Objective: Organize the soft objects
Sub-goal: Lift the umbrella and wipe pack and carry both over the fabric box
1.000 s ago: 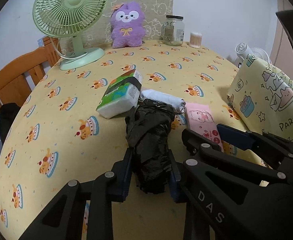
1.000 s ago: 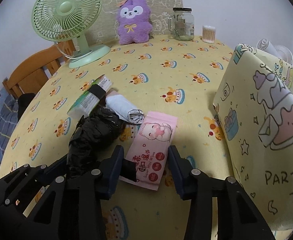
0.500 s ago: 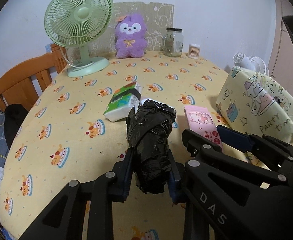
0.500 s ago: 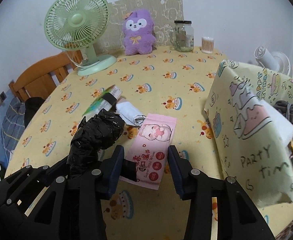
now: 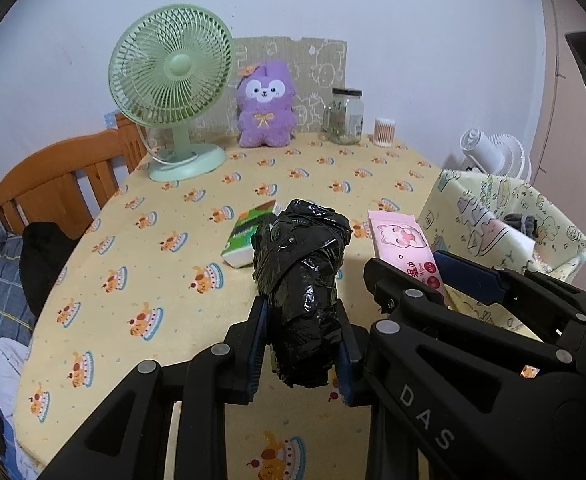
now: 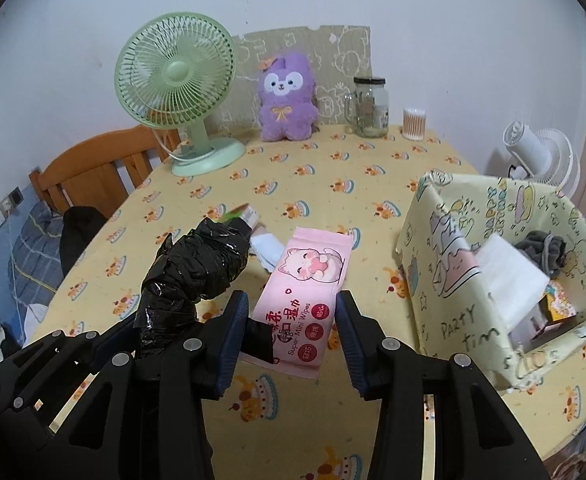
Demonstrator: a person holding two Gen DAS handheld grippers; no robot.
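Left hand-held gripper: clenched on black plastic bag roll, lower centre of the left wrist view, lifted off the bench.
Right hand-held gripper: grasping pink wipes pack at its near end, lower centre of the right wrist view, raised above the cloth.
Green tissue pack: on bench, centre, behind the roll.
White folded item: beside the pack.
Patterned storage box: right side, holding soft items.
Green fan, purple plush toy: upper area, far edge.
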